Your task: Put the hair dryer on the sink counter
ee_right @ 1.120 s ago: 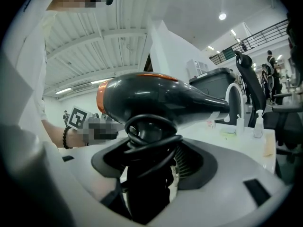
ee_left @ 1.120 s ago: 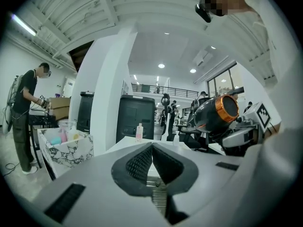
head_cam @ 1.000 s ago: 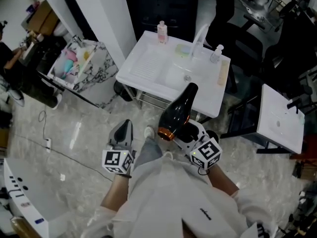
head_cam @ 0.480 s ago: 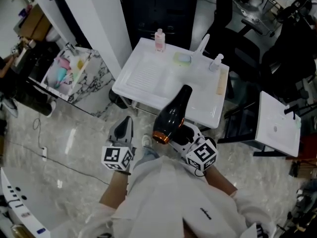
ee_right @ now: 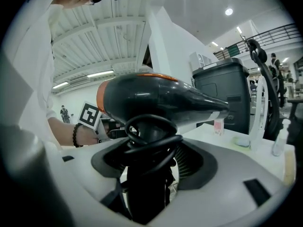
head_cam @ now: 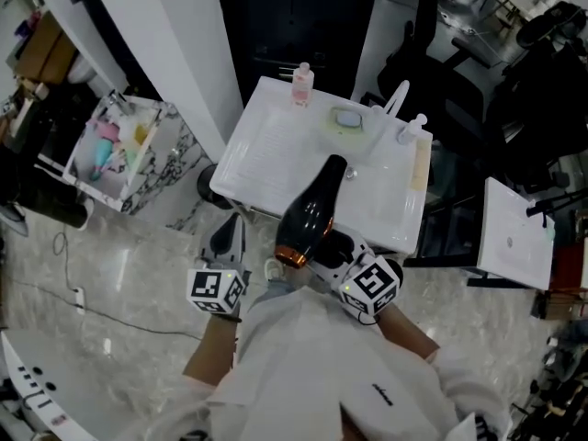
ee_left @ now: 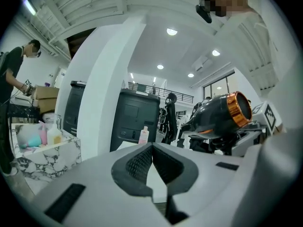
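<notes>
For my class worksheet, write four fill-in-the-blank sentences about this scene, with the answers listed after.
The right tongs grip the black hair dryer by its ____.
The left tongs are shut and hold ____.
The ring on the hair dryer's back end is ____.
The bottle farthest back on the sink counter is ____.
Answers: handle; nothing; orange; pink.

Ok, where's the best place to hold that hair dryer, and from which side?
By the handle, coming from its free end, as the right gripper does now: the barrel of the hair dryer is wide, while the handle is slim enough to sit between the jaws.
</notes>
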Demonstrator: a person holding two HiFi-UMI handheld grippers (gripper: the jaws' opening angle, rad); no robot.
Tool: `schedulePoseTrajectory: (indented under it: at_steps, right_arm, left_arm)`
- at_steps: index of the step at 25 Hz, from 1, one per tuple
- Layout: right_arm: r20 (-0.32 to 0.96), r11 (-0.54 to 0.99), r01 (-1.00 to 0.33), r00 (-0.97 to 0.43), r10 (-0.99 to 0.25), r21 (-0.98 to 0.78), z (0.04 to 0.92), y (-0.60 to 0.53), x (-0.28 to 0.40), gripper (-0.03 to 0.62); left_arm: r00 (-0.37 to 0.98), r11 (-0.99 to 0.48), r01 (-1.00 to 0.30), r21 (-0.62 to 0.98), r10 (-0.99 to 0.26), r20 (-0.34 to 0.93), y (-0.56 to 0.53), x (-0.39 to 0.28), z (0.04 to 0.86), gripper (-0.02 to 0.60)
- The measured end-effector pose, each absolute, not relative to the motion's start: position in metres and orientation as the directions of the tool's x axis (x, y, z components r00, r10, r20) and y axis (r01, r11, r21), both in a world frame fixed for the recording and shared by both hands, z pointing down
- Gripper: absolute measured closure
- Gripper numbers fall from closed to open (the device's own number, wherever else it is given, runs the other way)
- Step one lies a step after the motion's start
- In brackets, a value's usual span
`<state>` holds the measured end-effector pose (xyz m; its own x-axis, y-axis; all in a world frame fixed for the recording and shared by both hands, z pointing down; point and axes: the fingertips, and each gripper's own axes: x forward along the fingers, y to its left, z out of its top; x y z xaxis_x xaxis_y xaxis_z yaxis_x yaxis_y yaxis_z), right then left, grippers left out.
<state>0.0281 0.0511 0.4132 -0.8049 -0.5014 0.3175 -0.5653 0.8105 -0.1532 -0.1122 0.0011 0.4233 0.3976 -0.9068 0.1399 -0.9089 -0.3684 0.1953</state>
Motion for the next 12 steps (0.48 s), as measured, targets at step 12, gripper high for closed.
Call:
schedulePoseTrajectory:
  at_steps: [12]
  right_arm:
    - [0.371, 0.769, -0.622, -0.756, -0.539, -0.149, 0.426, -0.02, -0.018, 0.293]
  left_arm:
    - [0.493, -0.455, -0.861, 0.229, -0.857, 0.152, -0.081, -0.147, 0.437, 0.554]
